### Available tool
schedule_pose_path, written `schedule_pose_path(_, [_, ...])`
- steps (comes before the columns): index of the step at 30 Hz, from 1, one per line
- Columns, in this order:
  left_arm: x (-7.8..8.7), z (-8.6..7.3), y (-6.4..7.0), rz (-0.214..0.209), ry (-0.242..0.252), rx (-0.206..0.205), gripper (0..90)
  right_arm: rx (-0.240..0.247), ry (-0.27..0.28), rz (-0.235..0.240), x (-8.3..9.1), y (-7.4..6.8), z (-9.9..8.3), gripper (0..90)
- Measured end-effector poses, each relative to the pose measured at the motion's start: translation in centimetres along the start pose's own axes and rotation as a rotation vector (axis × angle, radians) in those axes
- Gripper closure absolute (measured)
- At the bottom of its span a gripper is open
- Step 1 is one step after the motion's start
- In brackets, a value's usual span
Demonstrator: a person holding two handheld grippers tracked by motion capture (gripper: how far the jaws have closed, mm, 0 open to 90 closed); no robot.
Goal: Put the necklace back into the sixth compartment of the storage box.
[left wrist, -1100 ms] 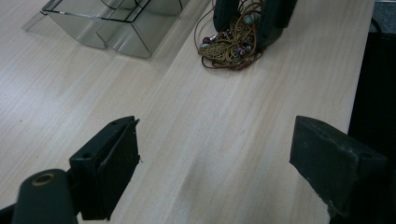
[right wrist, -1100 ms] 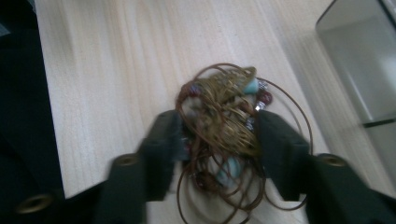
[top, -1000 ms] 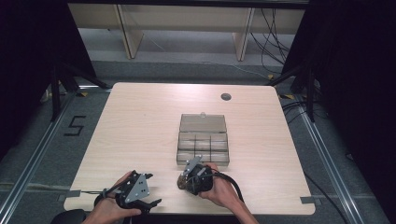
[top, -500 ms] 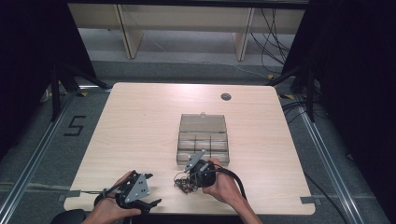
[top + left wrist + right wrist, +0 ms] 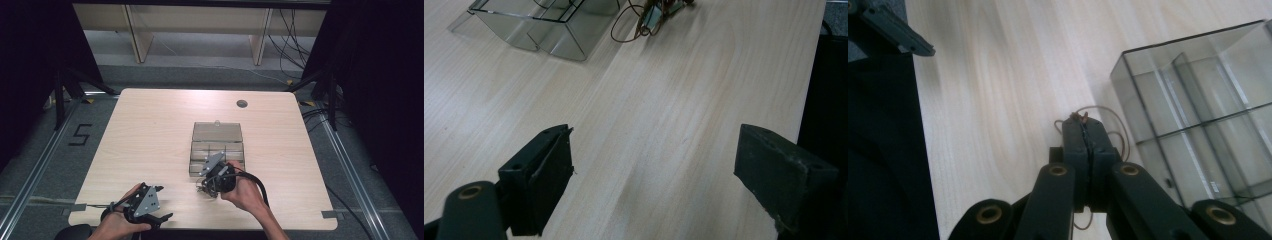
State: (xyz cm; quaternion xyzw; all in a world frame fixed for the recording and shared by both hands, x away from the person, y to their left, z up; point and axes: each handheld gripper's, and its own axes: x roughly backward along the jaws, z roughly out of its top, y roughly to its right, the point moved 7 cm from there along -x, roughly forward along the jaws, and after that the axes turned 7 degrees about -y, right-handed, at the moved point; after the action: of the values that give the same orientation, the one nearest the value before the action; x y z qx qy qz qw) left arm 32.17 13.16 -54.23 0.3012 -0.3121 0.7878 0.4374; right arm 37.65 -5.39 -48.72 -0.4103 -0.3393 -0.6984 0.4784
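A clear plastic compartment box (image 5: pixel 217 150) lies open in the middle of the table, its lid folded back. Just in front of it my right gripper (image 5: pixel 204 188) points left, close to the tabletop, and holds a small bundle of thin brown wire (image 5: pixel 201 190). In the right gripper view the right gripper (image 5: pixel 1083 122) is shut, brown wire loops (image 5: pixel 1120 135) stick out around the tips, and the box (image 5: pixel 1198 115) stands to the right. My left gripper (image 5: pixel 164 202) stays open at the front left. In its own view the left gripper (image 5: pixel 654 150) holds nothing; the box (image 5: pixel 539 25) and wire (image 5: pixel 644 22) lie ahead.
The pale wooden table (image 5: pixel 150 130) has a round cable hole (image 5: pixel 242 103) near its far edge. Its front edge runs just under both hands. Dark floor, rails and shelf legs surround the table. A jaw of the left gripper (image 5: pixel 893 30) shows top left in the right gripper view.
My right hand and its gripper have shifted slightly to the right in front of the box, still shut on the wire. The left gripper has not moved.
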Motion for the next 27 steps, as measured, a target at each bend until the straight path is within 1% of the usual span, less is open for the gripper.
schedule_pose_path(1, [0.0, 0.0, 0.1, -0.004, -0.001, 0.007, 15.0, 0.000, 0.000, 0.000, 0.0, 0.0, 0.0, 90.0])
schedule_pose_path(2, [0.0, 0.0, 0.1, -0.003, 0.004, 0.009, 15.0, -0.020, 0.005, -0.010, 0.7, 0.2, 0.0, 90.0])
schedule_pose_path(3, [0.0, 0.0, 0.1, -0.003, 0.004, 0.009, 15.0, -0.010, 0.012, -0.014, 0.9, 0.4, 0.1, 90.0])
schedule_pose_path(4, [0.0, 0.0, 0.1, -0.003, 0.004, 0.009, 15.0, -0.021, 0.013, -0.011, 1.3, 0.4, 0.1, 90.0])
schedule_pose_path(6, [-0.1, 0.0, 0.0, -0.001, 0.006, 0.010, 15.0, -0.021, 0.024, -0.016, 1.9, 0.7, 0.2, 90.0])
schedule_pose_path(7, [-0.1, 0.0, 0.0, -0.001, 0.006, 0.010, 15.0, -0.021, 0.024, -0.016, 1.9, 0.7, 0.2, 90.0])
schedule_pose_path(8, [0.0, 0.0, 0.0, 0.000, 0.004, 0.011, 15.0, -0.029, 0.037, -0.027, 2.6, 1.0, 0.2, 90.0])
schedule_pose_path(9, [0.0, 0.0, 0.0, 0.000, 0.004, 0.011, 15.0, -0.029, 0.037, -0.027, 2.6, 1.0, 0.2, 90.0])
schedule_pose_path(10, [-0.2, 0.0, 0.0, -0.005, 0.014, 0.015, 15.0, -0.035, 0.048, -0.034, 3.1, 1.2, 0.3, 90.0])
schedule_pose_path(12, [-0.2, 0.0, 0.0, -0.004, 0.012, 0.013, 15.0, -0.035, 0.057, -0.040, 3.6, 1.4, 0.3, 90.0])
schedule_pose_path(13, [-0.2, 0.0, 0.0, 0.000, 0.006, 0.008, 15.0, -0.051, 0.058, -0.043, 4.1, 1.4, 0.3, 90.0])
schedule_pose_path(15, [-0.2, -0.1, -0.1, 0.003, 0.004, 0.006, 15.0, -0.037, 0.066, -0.040, 4.4, 1.6, 0.5, 90.0])
schedule_pose_path(16, [-0.1, -0.1, -0.1, 0.003, -0.004, 0.004, 15.0, -0.042, 0.074, -0.047, 4.7, 1.7, 0.5, 90.0])
schedule_pose_path(17, [-0.2, -0.1, -0.1, 0.001, -0.002, 0.004, 15.0, -0.038, 0.074, -0.047, 4.9, 1.8, 0.6, 90.0])
schedule_pose_path(19, [-0.2, -0.1, -0.1, 0.001, 0.000, 0.005, 15.0, -0.054, 0.076, -0.054, 5.4, 1.9, 0.6, 90.0])
schedule_pose_path(20, [-0.2, -0.1, -0.1, 0.001, 0.000, 0.005, 15.0, -0.054, 0.076, -0.054, 5.4, 1.9, 0.6, 90.0])
schedule_pose_path(21, [-0.2, -0.1, -0.1, 0.002, 0.003, 0.006, 15.0, -0.054, 0.079, -0.059, 6.0, 2.1, 0.8, 90.0])
schedule_pose_path(22, [-0.1, -0.1, -0.1, 0.002, 0.003, 0.005, 15.0, -0.035, 0.085, -0.056, 6.2, 2.2, 0.9, 90.0])
schedule_pose_path(23, [-0.2, -0.1, -0.1, 0.001, 0.003, 0.005, 15.0, -0.042, 0.087, -0.063, 6.5, 2.3, 1.0, 90.0])
schedule_pose_path(24, [-0.2, -0.1, -0.1, 0.001, 0.004, 0.006, 15.0, -0.053, 0.082, -0.059, 6.9, 2.3, 1.0, 90.0])
schedule_pose_path(25, [-0.2, -0.1, 0.0, 0.001, 0.004, 0.006, 15.0, -0.038, 0.094, -0.066, 7.1, 2.6, 1.2, 90.0])
schedule_pose_path(26, [-0.1, -0.1, -0.2, 0.008, -0.015, -0.004, 15.0, -0.042, 0.095, -0.069, 7.4, 2.7, 1.3, 90.0])
schedule_pose_path(27, [-0.1, -0.1, -0.1, 0.005, -0.012, 0.000, 15.0, -0.042, 0.093, -0.069, 7.7, 2.8, 1.4, 90.0])
